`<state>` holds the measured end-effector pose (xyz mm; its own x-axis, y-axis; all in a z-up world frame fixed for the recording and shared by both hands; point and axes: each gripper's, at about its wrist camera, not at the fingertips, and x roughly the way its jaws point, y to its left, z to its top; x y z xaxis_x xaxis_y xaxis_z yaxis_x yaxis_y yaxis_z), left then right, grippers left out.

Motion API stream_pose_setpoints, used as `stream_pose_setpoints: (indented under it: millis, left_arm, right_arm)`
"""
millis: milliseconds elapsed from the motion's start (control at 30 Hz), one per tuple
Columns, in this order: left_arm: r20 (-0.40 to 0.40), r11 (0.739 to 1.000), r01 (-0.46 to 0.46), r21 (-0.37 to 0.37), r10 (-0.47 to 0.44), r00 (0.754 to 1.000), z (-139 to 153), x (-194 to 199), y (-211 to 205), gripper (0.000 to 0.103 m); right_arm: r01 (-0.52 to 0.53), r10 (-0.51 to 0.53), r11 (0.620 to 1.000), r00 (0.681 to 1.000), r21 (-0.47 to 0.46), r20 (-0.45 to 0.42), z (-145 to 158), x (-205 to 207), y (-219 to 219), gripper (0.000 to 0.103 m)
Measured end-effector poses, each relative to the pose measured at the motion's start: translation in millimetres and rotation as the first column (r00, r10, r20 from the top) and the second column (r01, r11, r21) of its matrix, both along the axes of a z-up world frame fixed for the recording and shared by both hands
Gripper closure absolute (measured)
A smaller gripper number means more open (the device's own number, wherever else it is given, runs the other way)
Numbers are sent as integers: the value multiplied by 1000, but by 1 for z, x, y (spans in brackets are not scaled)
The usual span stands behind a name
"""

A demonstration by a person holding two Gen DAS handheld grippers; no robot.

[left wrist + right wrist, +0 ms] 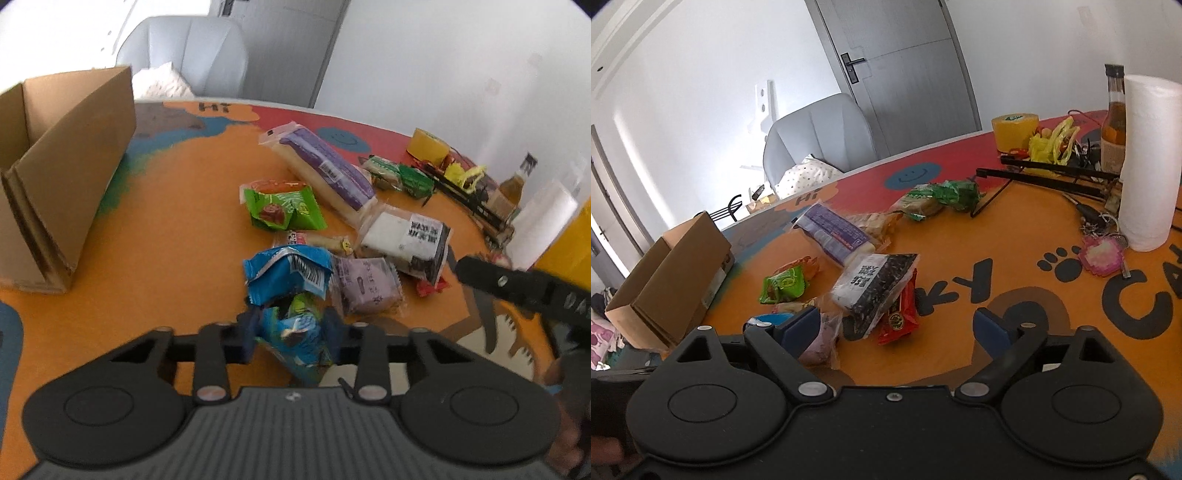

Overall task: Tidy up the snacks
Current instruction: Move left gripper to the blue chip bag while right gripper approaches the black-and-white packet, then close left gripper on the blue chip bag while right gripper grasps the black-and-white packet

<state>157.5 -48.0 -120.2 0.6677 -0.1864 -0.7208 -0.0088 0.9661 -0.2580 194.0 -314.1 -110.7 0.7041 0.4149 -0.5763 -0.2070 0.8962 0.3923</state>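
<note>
A heap of snack packets lies on the orange table [166,229]. My left gripper [291,326] is shut on a blue-and-green snack packet [299,343] at the near edge of the heap, its pads pressing on both sides. Just beyond lie another blue packet [288,273], a small purple one [365,288], a green one [284,210], a white-and-black one [406,240] and a long purple pack [325,170]. My right gripper [897,326] is open low over a red packet [897,314], beside the white-and-black packet [875,288]. An open cardboard box [74,177] stands at the left.
At the right of the table stand a paper towel roll [1148,162], a brown bottle [1113,122], a yellow tape roll [1014,131] and a black wire rack [1045,177]. A pink keychain [1102,254] lies near the roll. A grey chair [820,136] is behind the table.
</note>
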Motion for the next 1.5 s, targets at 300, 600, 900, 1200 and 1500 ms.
stream_pose_setpoints:
  millis: [300, 600, 900, 1200, 1500]
  left_arm:
    - [60, 997, -54, 47, 51, 997, 26, -1, 18, 74]
    - [63, 996, -74, 41, 71, 995, 35, 13, 28, 74]
    - [50, 996, -82, 47, 79, 996, 39, 26, 36, 74]
    - [42, 995, -86, 48, 84, 996, 39, 33, 37, 74]
    - [88, 996, -83, 38, 79, 993, 57, 33, 36, 74]
  right_arm:
    - [6, -5, 999, 1000, 44, -10, -3, 17, 4, 12]
    - [41, -39, 998, 998, 51, -39, -5, 38, 7, 12]
    - [26, -24, 999, 998, 31, -66, -17, 58, 18, 17]
    - [1, 1, 999, 999, 51, -51, -16, 61, 20, 63]
    - [-8, 9, 995, 1000, 103, -1, 5, 54, 10, 85]
